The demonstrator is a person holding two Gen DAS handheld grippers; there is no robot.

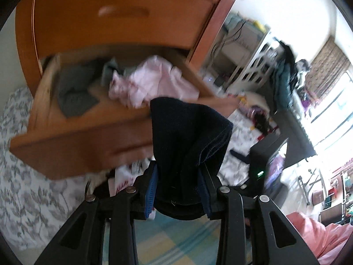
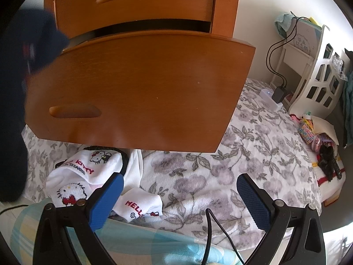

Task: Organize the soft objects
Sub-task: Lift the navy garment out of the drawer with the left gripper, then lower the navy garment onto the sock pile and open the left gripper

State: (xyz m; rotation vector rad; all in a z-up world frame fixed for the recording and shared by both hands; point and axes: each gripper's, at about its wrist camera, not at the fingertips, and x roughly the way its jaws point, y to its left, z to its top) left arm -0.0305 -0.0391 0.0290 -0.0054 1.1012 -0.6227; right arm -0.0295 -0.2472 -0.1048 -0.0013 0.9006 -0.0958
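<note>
My left gripper (image 1: 179, 187) is shut on a dark navy folded cloth (image 1: 189, 137), which stands up between its blue pads just in front of the open wooden drawer (image 1: 83, 137). Inside the drawer lie a pink garment (image 1: 154, 79) and a grey folded piece (image 1: 75, 97). In the right wrist view my right gripper (image 2: 179, 195) stands open with nothing between its fingers, low over the floral blanket (image 2: 253, 154). White Hello Kitty socks (image 2: 83, 176) lie by its left finger, under the drawer front (image 2: 141, 88). A dark blurred shape (image 2: 26, 44) at the left edge is the navy cloth.
The wooden dresser (image 2: 143, 2) rises behind the drawer. A white shelf unit (image 2: 320, 77), a charger and cables (image 2: 280, 92) stand at the right. Small toys (image 2: 317, 137) lie on the blanket's far right. A black cable (image 2: 209, 231) runs near my right gripper.
</note>
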